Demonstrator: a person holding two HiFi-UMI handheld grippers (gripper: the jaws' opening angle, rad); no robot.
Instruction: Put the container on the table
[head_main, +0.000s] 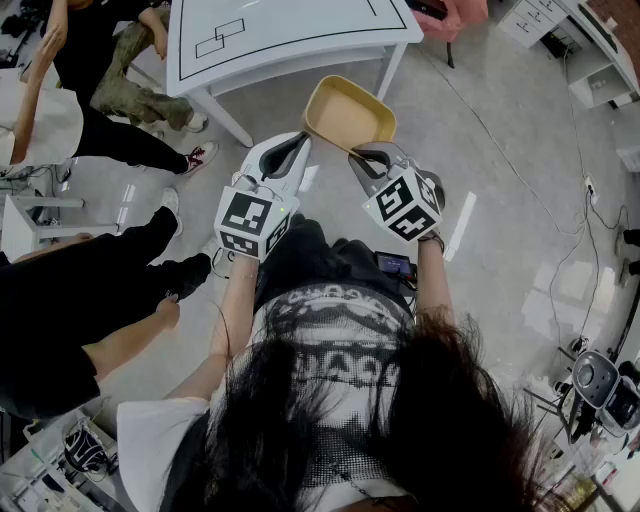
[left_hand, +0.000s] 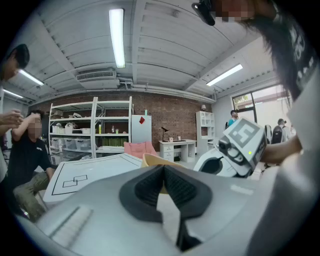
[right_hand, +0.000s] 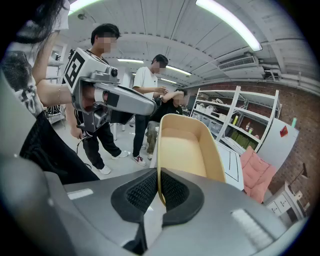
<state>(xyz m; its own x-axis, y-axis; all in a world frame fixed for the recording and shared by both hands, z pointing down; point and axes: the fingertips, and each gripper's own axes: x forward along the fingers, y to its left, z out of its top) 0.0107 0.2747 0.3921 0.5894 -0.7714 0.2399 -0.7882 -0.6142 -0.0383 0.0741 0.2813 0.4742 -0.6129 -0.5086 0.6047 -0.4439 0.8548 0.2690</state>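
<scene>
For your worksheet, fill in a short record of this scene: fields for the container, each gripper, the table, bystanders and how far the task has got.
container: tan rectangular plastic container, empty, held in the air above the floor
right gripper: jaws shut on the container's near rim
left gripper: jaws closed at the container's other near corner, with a tan sliver between them
table: white table with black lines, just beyond the container
bystanders: people off to the left of the head view
status: container not yet on the table
</scene>
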